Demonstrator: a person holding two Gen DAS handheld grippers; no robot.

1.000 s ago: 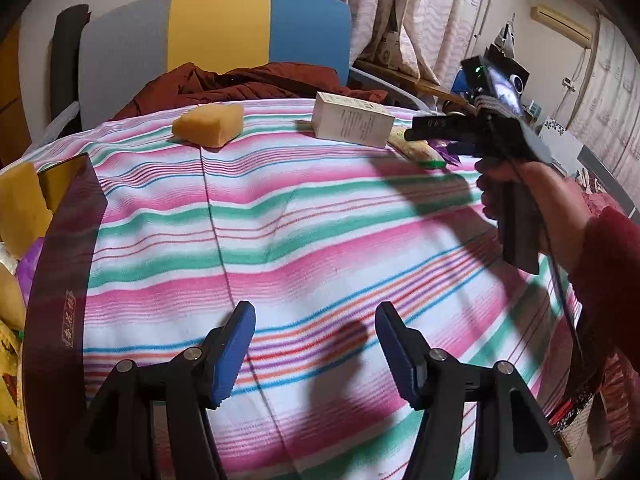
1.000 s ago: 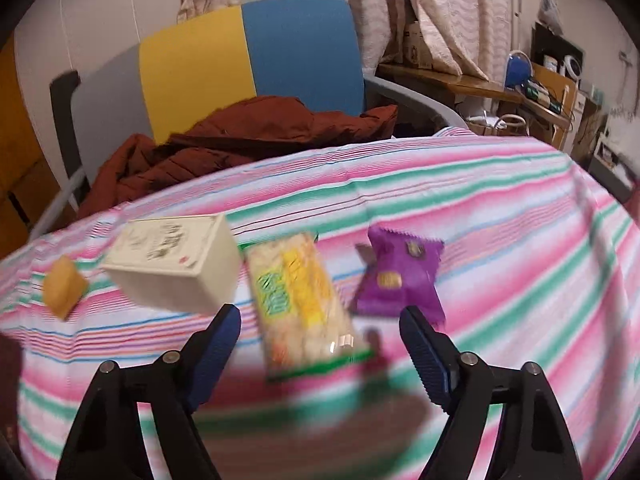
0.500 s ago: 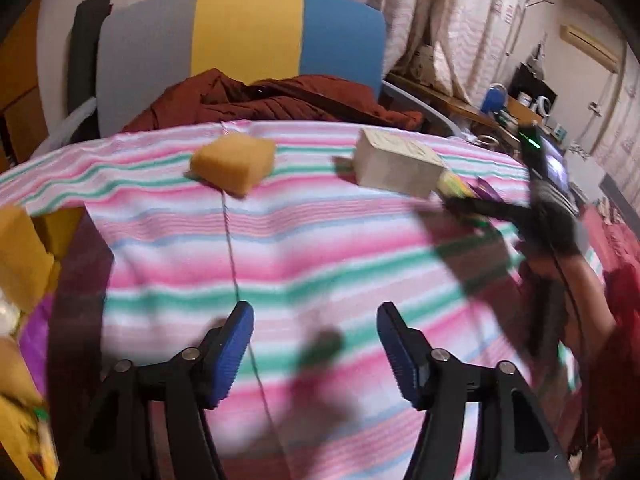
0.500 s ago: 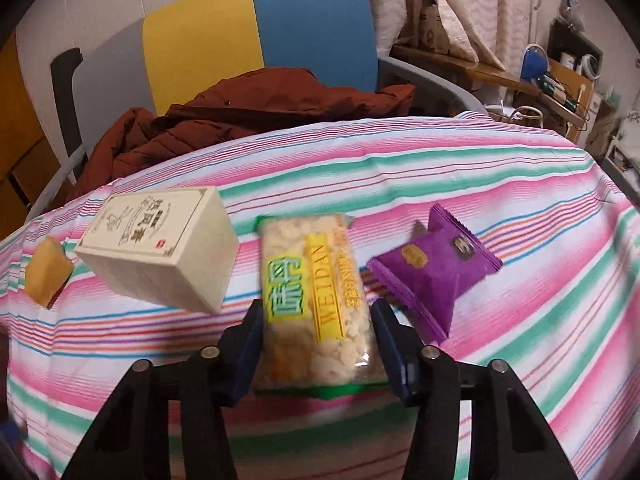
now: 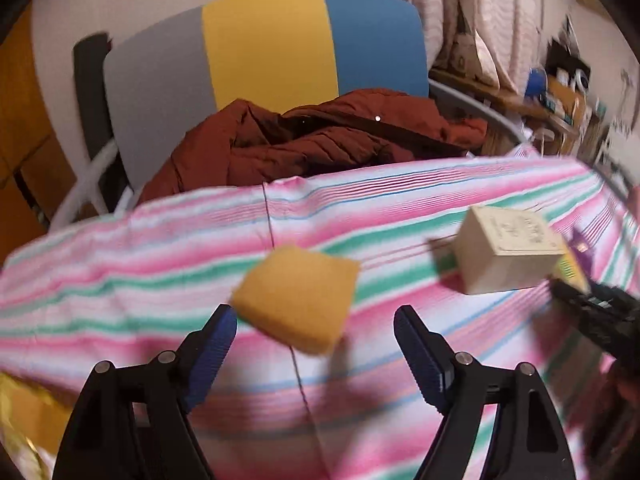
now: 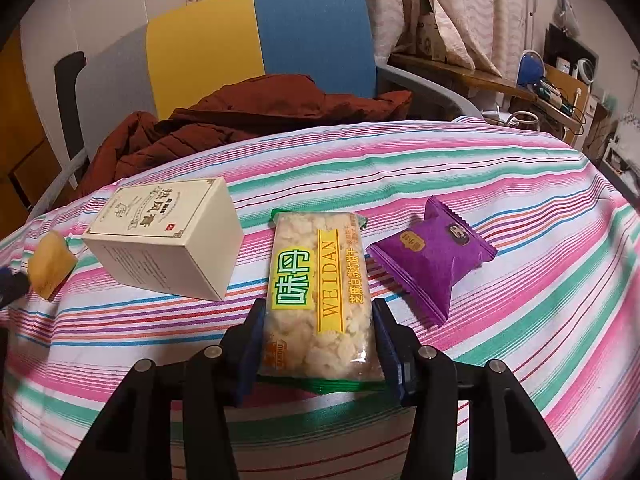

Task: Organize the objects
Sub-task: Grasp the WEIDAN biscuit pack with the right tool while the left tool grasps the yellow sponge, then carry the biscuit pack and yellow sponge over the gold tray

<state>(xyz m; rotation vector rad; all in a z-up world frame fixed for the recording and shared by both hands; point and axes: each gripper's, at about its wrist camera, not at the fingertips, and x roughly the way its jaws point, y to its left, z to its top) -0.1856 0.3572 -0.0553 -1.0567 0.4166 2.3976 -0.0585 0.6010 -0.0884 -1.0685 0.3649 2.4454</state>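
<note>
A yellow sponge [image 5: 296, 298] lies on the striped cloth [image 5: 120, 264], just ahead of my left gripper [image 5: 316, 328]. Its jaws are opening and stand wide, with the sponge's near corner reaching between the fingertips [image 5: 222, 326] and nothing pressed. My right gripper [image 6: 320, 328] is shut on the near end of a clear cracker packet [image 6: 320, 272] with green and yellow print. A cream carton [image 6: 164, 236] lies left of the packet and a purple sachet [image 6: 430, 256] lies right of it. In the left wrist view the carton [image 5: 504, 254] sits at the right, beside the right gripper's dark body [image 5: 592, 312].
Behind the table stands a chair [image 6: 260, 44] with a grey, yellow and blue back, and a red-brown jacket [image 5: 320, 140] is heaped on it. A cluttered desk [image 6: 560, 92] fills the far right. Yellow packaging [image 5: 24, 412] shows at the lower left edge.
My left gripper has travelled across the cloth up to the sponge and its jaws have spread wider. The right gripper has closed onto the cracker packet and stayed in place.
</note>
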